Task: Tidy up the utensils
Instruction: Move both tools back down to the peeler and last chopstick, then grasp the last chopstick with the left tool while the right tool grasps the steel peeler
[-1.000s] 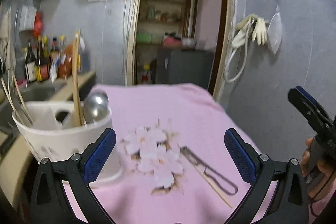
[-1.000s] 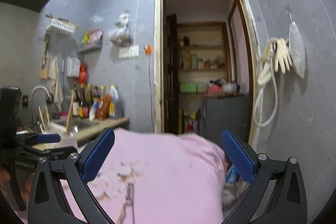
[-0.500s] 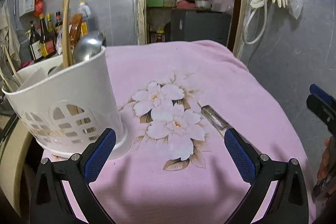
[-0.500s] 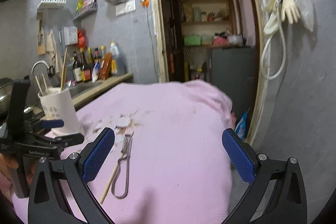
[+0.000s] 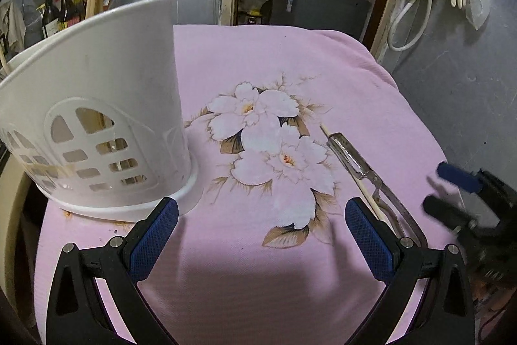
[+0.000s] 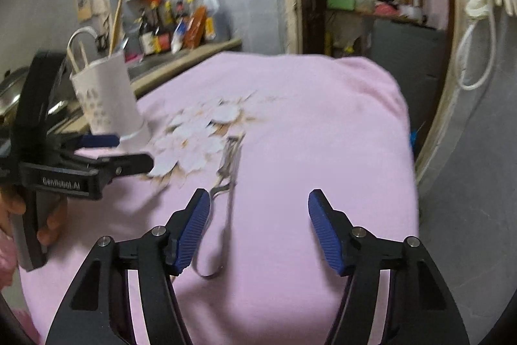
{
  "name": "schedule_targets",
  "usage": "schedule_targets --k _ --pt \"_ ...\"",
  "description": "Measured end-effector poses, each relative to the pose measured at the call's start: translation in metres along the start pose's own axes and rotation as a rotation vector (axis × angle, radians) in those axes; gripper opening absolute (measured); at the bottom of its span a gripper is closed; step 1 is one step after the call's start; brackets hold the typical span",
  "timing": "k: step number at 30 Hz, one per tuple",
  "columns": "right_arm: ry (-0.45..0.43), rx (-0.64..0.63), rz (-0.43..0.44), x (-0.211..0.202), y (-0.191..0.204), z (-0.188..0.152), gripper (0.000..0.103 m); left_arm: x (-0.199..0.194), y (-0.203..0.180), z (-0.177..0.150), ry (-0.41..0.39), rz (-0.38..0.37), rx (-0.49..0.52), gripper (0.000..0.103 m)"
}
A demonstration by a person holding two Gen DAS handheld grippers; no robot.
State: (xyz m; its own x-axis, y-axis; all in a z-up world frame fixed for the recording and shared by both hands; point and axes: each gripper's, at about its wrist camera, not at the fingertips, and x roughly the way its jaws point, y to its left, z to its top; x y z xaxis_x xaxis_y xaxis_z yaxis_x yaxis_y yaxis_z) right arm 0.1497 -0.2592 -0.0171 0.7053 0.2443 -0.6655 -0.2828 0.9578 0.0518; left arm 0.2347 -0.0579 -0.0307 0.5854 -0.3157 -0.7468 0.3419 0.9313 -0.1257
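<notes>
I am holding my left gripper [image 5: 258,231] with its jaws spread wide and nothing between them, near the white holder [image 5: 97,118]. My right gripper [image 6: 258,231] is hanging low over the pink cloth [image 6: 307,118], jaws spread too. The peeler [image 6: 227,183] is lying flat beside a stick [image 5: 352,175], just ahead of my right gripper's left finger.
</notes>
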Motion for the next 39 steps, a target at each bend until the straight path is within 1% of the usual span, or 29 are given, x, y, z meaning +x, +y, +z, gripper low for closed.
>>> schedule_targets --k 5,9,11,14,15,17,19,22,24,26,29,31,32,34,35,37,39 --pt "0.054 -0.071 0.003 0.010 0.014 -0.002 0.058 -0.002 0.006 0.000 0.013 -0.035 -0.021 0.101" --pt "0.096 -0.099 -0.003 0.017 0.020 -0.003 0.057 -0.006 0.008 0.001 0.016 -0.052 -0.020 0.100" --pt "0.119 -0.106 -0.015 0.022 0.021 -0.004 0.049 -0.006 0.007 0.001 0.016 -0.061 -0.019 0.099" --pt "0.136 -0.107 -0.027 0.025 0.021 -0.004 0.042 -0.007 0.005 0.001 0.025 -0.079 -0.016 0.094" --pt "0.137 -0.110 -0.032 0.026 0.022 -0.004 0.040 -0.006 0.004 0.002 0.031 -0.086 -0.015 0.091" --pt "0.138 -0.120 -0.036 0.026 0.024 -0.004 0.026 -0.004 0.002 0.002 0.049 -0.101 -0.011 0.084" --pt "0.145 -0.129 -0.036 0.027 0.025 -0.004 0.020 -0.002 0.000 0.002 0.069 -0.116 -0.005 0.072" --pt "0.145 -0.135 -0.042 0.027 0.024 -0.004 0.020 -0.001 -0.004 0.003 0.081 -0.131 0.010 0.062" --pt "0.139 -0.137 -0.070 0.026 0.022 -0.003 0.020 -0.003 -0.007 0.004 0.082 -0.148 0.017 0.056" --pt "0.132 -0.123 -0.095 0.024 0.015 -0.003 0.020 -0.002 -0.011 0.005 0.085 -0.160 0.017 0.054" --pt "0.120 -0.067 -0.099 0.020 -0.002 -0.001 0.020 0.002 -0.018 0.010 0.091 -0.174 0.026 0.051" --pt "0.107 -0.060 -0.133 0.017 -0.007 0.000 0.021 0.005 -0.025 0.014 0.097 -0.188 0.039 0.049" --pt "0.102 -0.066 -0.159 0.016 -0.009 0.000 0.021 0.008 -0.029 0.018 0.105 -0.199 0.046 0.048" --pt "0.101 -0.054 -0.158 0.014 -0.015 -0.001 0.021 0.015 -0.037 0.024 0.126 -0.215 0.060 0.040" --pt "0.099 -0.046 -0.159 0.012 -0.019 -0.001 0.021 0.021 -0.041 0.027 0.142 -0.220 0.066 0.038" --pt "0.095 -0.050 -0.174 0.009 -0.022 -0.002 0.021 0.031 -0.047 0.033 0.170 -0.224 0.069 0.032" --pt "0.092 -0.059 -0.190 0.007 -0.025 -0.003 0.020 0.043 -0.051 0.039 0.197 -0.230 0.062 0.028"
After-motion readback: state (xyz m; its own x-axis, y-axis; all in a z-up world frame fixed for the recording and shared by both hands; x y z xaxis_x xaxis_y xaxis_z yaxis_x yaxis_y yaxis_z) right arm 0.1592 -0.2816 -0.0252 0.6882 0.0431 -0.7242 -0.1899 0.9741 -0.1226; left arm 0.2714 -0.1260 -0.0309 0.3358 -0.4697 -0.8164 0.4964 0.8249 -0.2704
